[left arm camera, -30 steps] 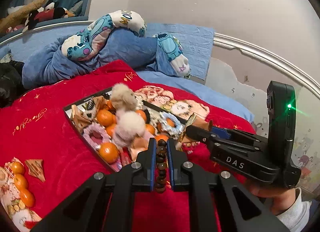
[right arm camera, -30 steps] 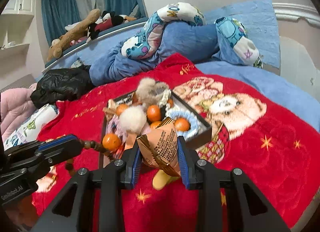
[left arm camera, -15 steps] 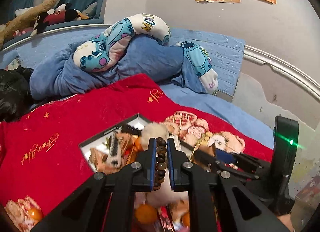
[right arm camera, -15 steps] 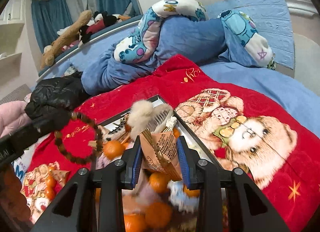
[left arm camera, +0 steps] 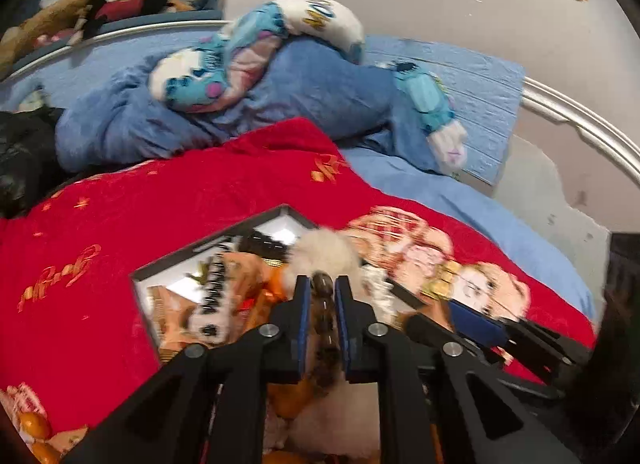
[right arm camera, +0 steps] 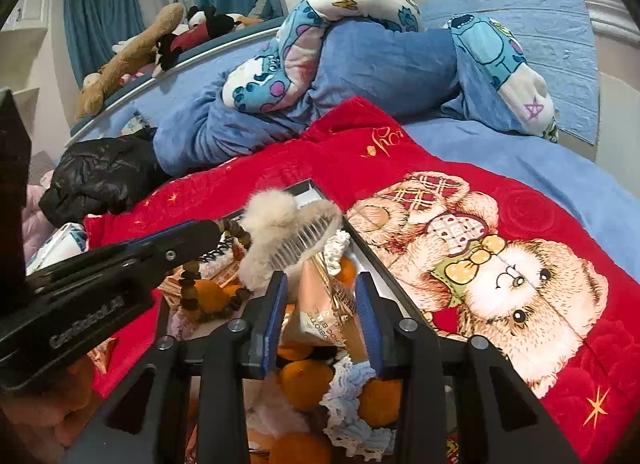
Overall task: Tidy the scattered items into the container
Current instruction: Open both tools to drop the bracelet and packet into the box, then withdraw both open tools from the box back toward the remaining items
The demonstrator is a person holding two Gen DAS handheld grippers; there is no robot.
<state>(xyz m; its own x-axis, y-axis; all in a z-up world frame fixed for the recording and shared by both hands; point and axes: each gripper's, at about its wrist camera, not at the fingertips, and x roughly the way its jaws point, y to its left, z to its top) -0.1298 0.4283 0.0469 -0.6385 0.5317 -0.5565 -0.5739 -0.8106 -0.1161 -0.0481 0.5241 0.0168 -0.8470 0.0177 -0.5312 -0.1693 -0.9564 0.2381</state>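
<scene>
A black-rimmed tray lies on the red blanket, filled with oranges, a fluffy comb clip, a lace scrunchie and snack packets. My left gripper hovers over the tray with a brown bead bracelet pinched at its tips. The loop dangles onto the oranges and the jaws are opening. My right gripper is over the tray's right side. Its jaws are opening around an orange snack packet, which sits loose between them with a gap at the left pad.
The red blanket with its bear print covers the bed. Blue bedding and a patterned pillow pile up behind the tray. A black bag lies at the left and plush toys line the ledge.
Both grippers moved forward from the tray's near edge to over it. The right jaws widened and the packet came loose and sank. The left jaws parted slightly around the beads.
</scene>
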